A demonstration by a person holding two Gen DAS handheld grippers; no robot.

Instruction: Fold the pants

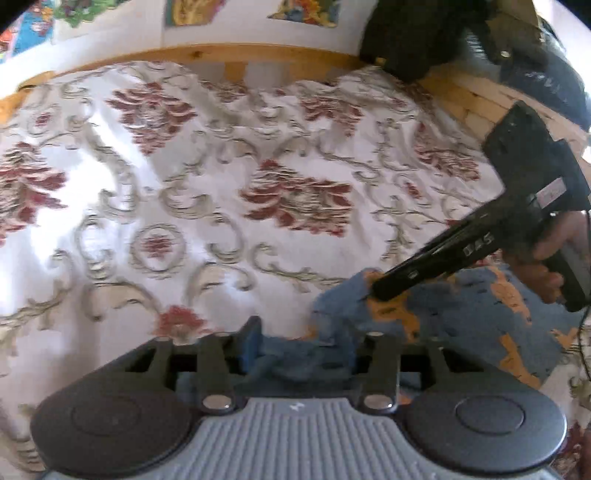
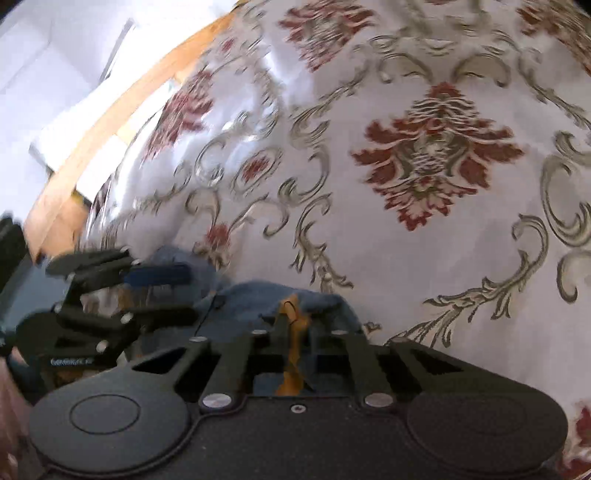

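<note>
On the bed (image 1: 207, 206), both grippers, left (image 1: 306, 354) and right (image 2: 291, 332), seemingly pinch the soft, limp pants (image 1: 461, 306) at one edge.

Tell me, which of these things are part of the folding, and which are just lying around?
Part of the job:
- blue and orange pants
- left hand-held gripper, shut on the pants
- right hand-held gripper, shut on the pants

Just there:
- floral bedspread under the pants
- wooden bed frame
- dark bag at the far edge
- colourful pictures on the wall
</note>
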